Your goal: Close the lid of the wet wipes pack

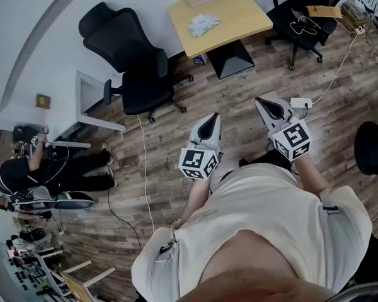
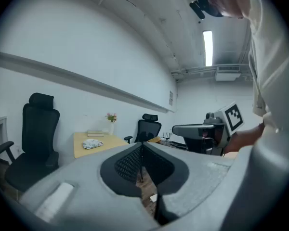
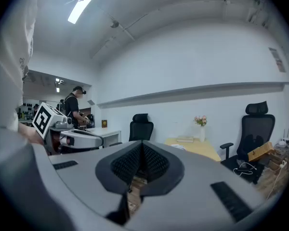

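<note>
Both are closed on nothing: my left gripper (image 1: 212, 119) and right gripper (image 1: 263, 102). I'd walk to the bench (image 1: 239, 14), then come down squarely on the wet wipes pack (image 1: 203, 24).

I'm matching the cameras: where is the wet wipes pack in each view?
Head view: wet wipes pack, upper centre, on the yellow table.
Left gripper view: left of centre, on that table.
Right gripper view: small pale shape just right of centre, probably it.
Shared landmark: the yellow table.
</note>
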`<control>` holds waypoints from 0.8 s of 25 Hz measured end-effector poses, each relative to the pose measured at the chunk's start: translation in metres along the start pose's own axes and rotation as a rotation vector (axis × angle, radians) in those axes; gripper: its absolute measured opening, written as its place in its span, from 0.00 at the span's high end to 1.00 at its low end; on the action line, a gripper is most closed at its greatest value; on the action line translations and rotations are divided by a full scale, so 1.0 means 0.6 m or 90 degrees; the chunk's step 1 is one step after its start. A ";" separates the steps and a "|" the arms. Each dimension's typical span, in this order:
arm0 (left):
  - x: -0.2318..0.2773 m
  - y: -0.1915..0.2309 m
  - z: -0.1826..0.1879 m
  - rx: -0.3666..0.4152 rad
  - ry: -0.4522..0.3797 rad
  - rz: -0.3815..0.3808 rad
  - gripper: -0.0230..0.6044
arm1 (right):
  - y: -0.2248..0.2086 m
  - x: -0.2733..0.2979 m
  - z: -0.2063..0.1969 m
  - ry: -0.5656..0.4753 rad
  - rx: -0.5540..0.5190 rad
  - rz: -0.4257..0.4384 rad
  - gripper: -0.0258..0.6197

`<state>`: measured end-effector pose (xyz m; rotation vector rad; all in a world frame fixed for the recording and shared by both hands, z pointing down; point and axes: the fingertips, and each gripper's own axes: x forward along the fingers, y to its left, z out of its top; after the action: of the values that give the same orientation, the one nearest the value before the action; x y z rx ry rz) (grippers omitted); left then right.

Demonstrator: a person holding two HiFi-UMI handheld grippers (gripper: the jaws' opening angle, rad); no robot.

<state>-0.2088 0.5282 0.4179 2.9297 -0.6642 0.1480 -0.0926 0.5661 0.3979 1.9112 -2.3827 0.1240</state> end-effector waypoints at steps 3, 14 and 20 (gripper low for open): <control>-0.003 0.008 -0.013 -0.017 -0.002 -0.004 0.94 | 0.007 0.007 -0.010 0.013 -0.003 -0.006 0.96; -0.024 0.057 -0.010 -0.034 -0.013 0.001 0.94 | 0.014 0.052 0.013 0.010 0.004 -0.032 0.96; -0.035 0.075 -0.029 -0.043 0.012 0.004 0.94 | 0.024 0.056 -0.016 0.036 0.035 -0.037 0.96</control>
<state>-0.2483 0.4996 0.4373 2.8587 -0.6627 0.1509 -0.1140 0.5380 0.4111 1.9710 -2.3076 0.2387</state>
